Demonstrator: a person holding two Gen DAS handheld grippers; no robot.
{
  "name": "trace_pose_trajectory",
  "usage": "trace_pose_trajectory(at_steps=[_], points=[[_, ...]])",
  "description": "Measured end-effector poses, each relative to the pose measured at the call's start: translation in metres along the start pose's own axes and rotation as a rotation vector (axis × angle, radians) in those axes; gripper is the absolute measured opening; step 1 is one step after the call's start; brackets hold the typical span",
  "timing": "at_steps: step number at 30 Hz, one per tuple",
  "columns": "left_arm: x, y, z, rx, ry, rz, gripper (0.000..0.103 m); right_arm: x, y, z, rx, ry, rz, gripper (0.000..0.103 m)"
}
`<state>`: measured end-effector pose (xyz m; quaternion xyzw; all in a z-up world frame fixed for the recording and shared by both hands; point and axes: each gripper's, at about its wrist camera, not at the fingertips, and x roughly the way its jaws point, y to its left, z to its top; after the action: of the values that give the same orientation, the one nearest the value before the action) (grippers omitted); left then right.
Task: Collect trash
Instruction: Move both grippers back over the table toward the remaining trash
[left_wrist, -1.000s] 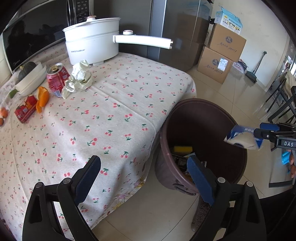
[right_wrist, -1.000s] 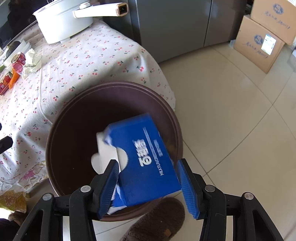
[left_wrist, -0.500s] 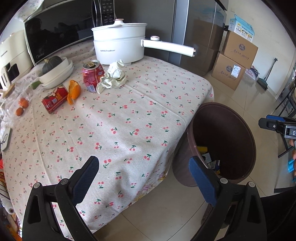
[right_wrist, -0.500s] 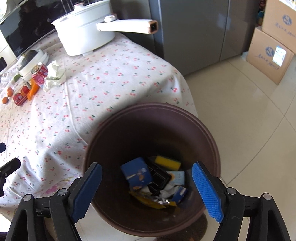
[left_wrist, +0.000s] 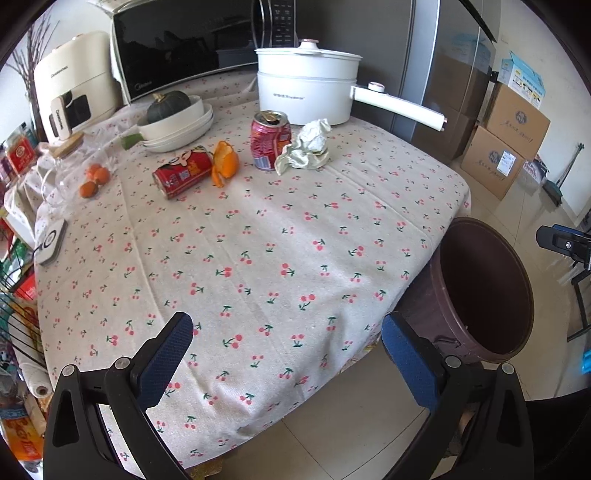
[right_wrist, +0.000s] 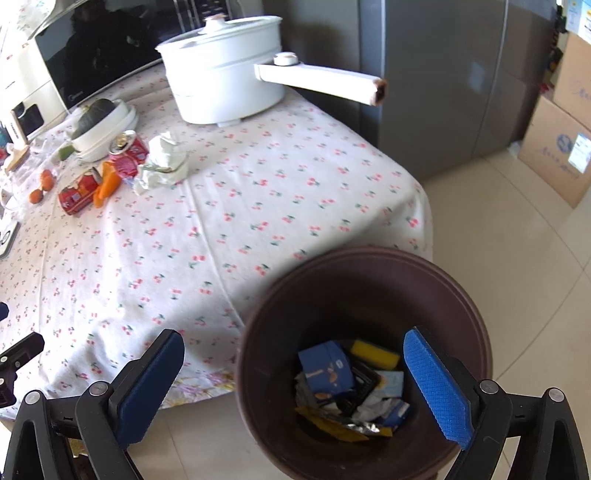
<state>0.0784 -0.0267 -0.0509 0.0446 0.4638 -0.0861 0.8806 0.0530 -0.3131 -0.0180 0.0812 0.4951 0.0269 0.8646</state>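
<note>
Both jaws stood wide and still opening, nothing between them. Beyond my left gripper (left_wrist: 286, 358) lay the crumpled paper (left_wrist: 304, 149) and cans; the bin (right_wrist: 364, 258) sat under my right gripper (right_wrist: 293, 384). I judged a low, centred approach best.

A matt woven cloth (left_wrist: 280, 236) printed with cherries is spread over the worktop ahead of the left claw (left_wrist: 291, 354), whose pads are of textured blue rubber. Beyond it, a dented glossy metal can (left_wrist: 269, 140) and crumpled paper (left_wrist: 306, 149) are seen. Below the right claw (right_wrist: 295, 384), smooth brown plastic forms the bin (right_wrist: 476, 332); the floor tiles (right_wrist: 517, 229) are glossy.
</note>
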Motion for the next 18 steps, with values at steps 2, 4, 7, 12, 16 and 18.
trace_pose_trajectory(at_steps=[2,4,7,12,16,18], points=[[-0.004,0.012,-0.001,-0.022,0.004,-0.001,0.103,0.001,0.009,0.003,0.0,-0.006,0.014,0.099],[-0.007,0.024,-0.002,-0.041,0.008,0.003,0.103,0.004,0.018,0.006,0.002,-0.008,0.021,0.099],[-0.014,0.043,-0.003,-0.054,0.009,0.033,0.103,0.013,0.033,0.009,-0.005,0.004,0.023,0.1],[-0.02,0.079,-0.002,-0.082,0.005,0.098,0.103,0.03,0.057,0.014,-0.009,0.026,0.037,0.1],[-0.018,0.108,-0.001,-0.128,0.01,0.131,0.103,0.046,0.078,0.021,-0.046,0.041,0.036,0.1],[-0.014,0.121,0.0,-0.144,0.018,0.15,0.103,0.057,0.089,0.026,-0.076,0.053,0.021,0.1]])
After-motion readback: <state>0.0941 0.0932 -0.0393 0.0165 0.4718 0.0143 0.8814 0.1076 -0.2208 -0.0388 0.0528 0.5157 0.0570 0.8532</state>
